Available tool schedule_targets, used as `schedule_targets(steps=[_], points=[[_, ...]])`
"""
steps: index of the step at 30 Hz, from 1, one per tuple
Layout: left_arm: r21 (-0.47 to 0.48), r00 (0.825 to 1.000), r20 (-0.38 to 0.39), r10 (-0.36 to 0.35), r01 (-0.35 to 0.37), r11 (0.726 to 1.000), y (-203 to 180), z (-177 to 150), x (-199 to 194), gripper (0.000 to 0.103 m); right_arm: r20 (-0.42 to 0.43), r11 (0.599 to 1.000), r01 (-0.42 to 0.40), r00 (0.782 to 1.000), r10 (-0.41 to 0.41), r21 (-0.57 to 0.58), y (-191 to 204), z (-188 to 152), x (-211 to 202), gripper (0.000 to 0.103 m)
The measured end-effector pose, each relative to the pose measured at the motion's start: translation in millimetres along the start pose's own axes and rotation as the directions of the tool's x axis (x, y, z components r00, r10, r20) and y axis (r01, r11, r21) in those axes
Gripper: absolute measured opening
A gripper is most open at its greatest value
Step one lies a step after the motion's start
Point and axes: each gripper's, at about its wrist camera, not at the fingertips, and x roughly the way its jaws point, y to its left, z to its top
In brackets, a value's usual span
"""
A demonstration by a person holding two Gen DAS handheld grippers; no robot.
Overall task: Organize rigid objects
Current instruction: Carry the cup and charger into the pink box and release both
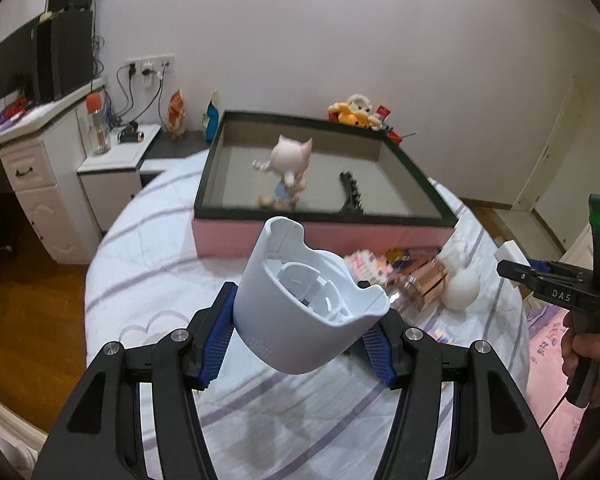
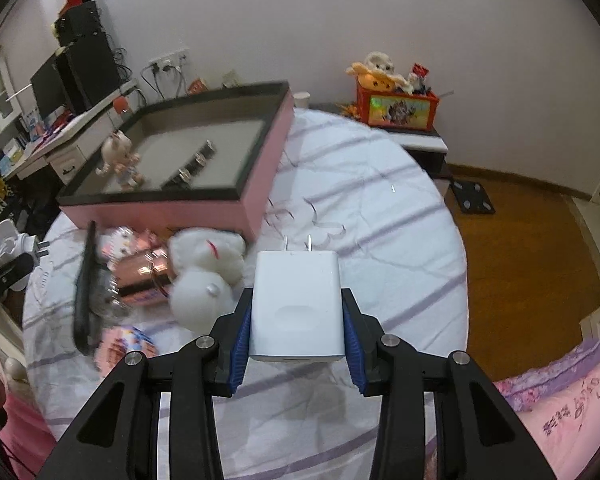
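My left gripper (image 1: 298,320) is shut on a white plastic cup-shaped holder (image 1: 300,300), held above the striped bedspread in front of the pink box (image 1: 320,240). The box has a dark rim and holds a white cat figurine (image 1: 288,172) and a black hair comb (image 1: 350,194). My right gripper (image 2: 298,320) is shut on a white wall charger (image 2: 298,304), prongs pointing forward, held over the bed to the right of the pink box (image 2: 260,184). The right gripper also shows at the right edge of the left wrist view (image 1: 516,272).
Loose items lie on the bed by the box: a white plush toy (image 2: 204,280), a pink-gold bottle (image 2: 144,276), a black brush (image 2: 86,280) and small pink packs (image 2: 120,344). A desk with monitor (image 1: 20,64) stands left. A red toy box (image 2: 396,108) is behind.
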Motion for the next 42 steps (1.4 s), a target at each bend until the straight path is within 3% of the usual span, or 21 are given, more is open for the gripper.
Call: schedule_targets(steps=[11, 17, 21, 27, 36, 38, 40, 42], points=[[0.045, 0.997, 0.082, 0.002, -0.005, 0.999, -2, 84, 3, 0.059, 0.095, 0.985, -0.087, 0.990, 0.102, -0.147, 61, 89, -6, 0.041], [0.078, 0.997, 0.080, -0.007, 0.001, 0.997, -3, 143, 45, 0.059, 0.078, 0.979, -0.121, 0.988, 0.135, -0.163, 84, 143, 33, 0.041], [0.064, 0.999, 0.025, -0.028, 0.027, 0.998, 1, 169, 94, 0.059, 0.035, 0.980, -0.119, 0.991, 0.126, -0.159, 90, 167, 70, 0.041], [0.040, 0.997, -0.072, -0.042, 0.045, 0.998, 3, 176, 161, 0.059, -0.053, 0.985, -0.108, 0.993, 0.102, -0.134, 83, 178, 128, 0.041], [0.059, 0.987, -0.162, 0.005, 0.004, 0.998, -1, 171, 204, 0.060, -0.129, 0.990, -0.085, 0.989, 0.071, -0.113, 71, 176, 167, 0.041], [0.062, 0.985, -0.172, 0.019, -0.008, 0.998, 0, 172, 207, 0.065, -0.137, 0.991, -0.078, 0.989, 0.063, -0.113, 72, 175, 170, 0.041], [0.061, 0.986, -0.160, 0.035, -0.026, 0.998, 1, 173, 204, 0.090, -0.141, 0.991, -0.073, 0.988, 0.056, -0.112, 71, 173, 173, 0.042], [0.066, 0.988, -0.140, 0.067, -0.058, 0.996, 2, 174, 199, 0.099, -0.135, 0.991, -0.066, 0.990, 0.051, -0.113, 71, 173, 172, 0.046]])
